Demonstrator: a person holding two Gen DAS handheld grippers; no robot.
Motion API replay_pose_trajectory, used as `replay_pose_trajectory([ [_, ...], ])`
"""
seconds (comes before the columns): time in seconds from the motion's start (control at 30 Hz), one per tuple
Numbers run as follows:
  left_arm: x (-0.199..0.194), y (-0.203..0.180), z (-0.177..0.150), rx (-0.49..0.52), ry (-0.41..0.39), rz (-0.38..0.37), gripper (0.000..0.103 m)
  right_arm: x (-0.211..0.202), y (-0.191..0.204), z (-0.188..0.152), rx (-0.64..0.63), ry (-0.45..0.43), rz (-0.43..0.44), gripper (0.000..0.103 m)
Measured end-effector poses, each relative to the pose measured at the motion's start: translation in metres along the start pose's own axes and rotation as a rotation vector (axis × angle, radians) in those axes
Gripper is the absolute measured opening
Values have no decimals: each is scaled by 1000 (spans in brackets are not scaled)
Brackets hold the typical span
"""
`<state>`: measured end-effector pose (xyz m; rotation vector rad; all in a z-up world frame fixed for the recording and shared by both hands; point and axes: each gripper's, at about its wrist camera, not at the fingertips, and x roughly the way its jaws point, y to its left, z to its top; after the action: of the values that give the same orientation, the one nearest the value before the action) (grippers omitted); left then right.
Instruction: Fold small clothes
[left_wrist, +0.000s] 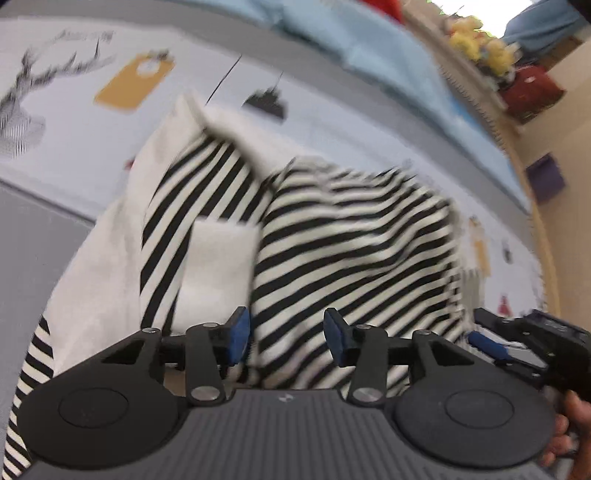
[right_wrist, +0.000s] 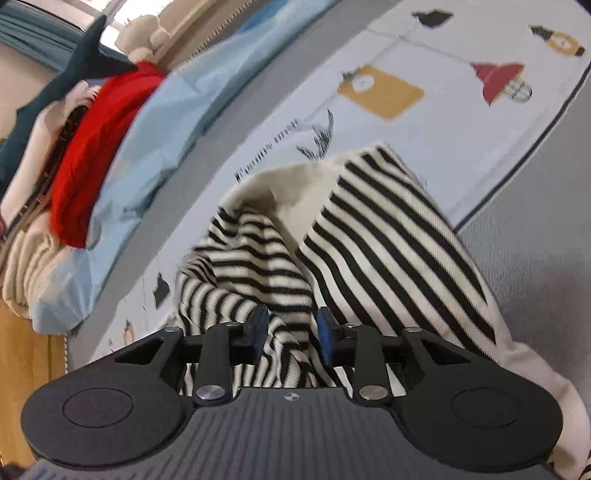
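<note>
A small black-and-white striped garment (left_wrist: 332, 236) with plain white panels lies bunched on a printed mat (left_wrist: 74, 122). My left gripper (left_wrist: 286, 338) is open, its blue pads apart just over the garment's near edge, holding nothing. The other gripper (left_wrist: 517, 343) shows at the right edge of the left wrist view. In the right wrist view the same garment (right_wrist: 388, 236) lies in front of my right gripper (right_wrist: 291, 332). Its jaws stand apart with striped cloth bunched between them; the frames do not show whether they grip it.
The mat (right_wrist: 461, 122) carries lantern and deer prints and lies on a grey surface (right_wrist: 535, 240). A light blue sheet (right_wrist: 155, 110), red cloth (right_wrist: 92, 147) and cream fabric are piled at the left. Yellow plush toys (left_wrist: 480, 44) sit beyond a wooden rail.
</note>
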<state>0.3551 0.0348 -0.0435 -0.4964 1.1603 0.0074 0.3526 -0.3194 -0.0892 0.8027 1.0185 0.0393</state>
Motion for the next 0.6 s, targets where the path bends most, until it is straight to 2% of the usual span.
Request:
replay_pose_trajectory([
  [0.1, 20, 1, 6, 27, 33, 27, 46, 11, 1, -7, -36, 40, -29, 35],
  [0.13, 24, -1, 8, 34, 30, 25, 39, 14, 2, -9, -45, 50, -31, 35],
  [0.17, 26, -2, 9, 35, 27, 24, 25, 18, 4, -11, -58, 64, -32, 36],
  [0.27, 24, -10, 14, 50, 13, 18, 11, 28, 9, -18, -90, 115, -37, 36],
  [0.47, 13, -18, 15, 104, -20, -8, 6, 32, 19, -28, -131, 129, -43, 36],
  [0.53, 14, -17, 16, 110, -16, -14, 4, 31, 24, -30, -153, 124, -38, 28],
  [0.6, 15, -17, 16, 111, -12, -23, 4, 29, 26, -30, -159, 107, -35, 11],
])
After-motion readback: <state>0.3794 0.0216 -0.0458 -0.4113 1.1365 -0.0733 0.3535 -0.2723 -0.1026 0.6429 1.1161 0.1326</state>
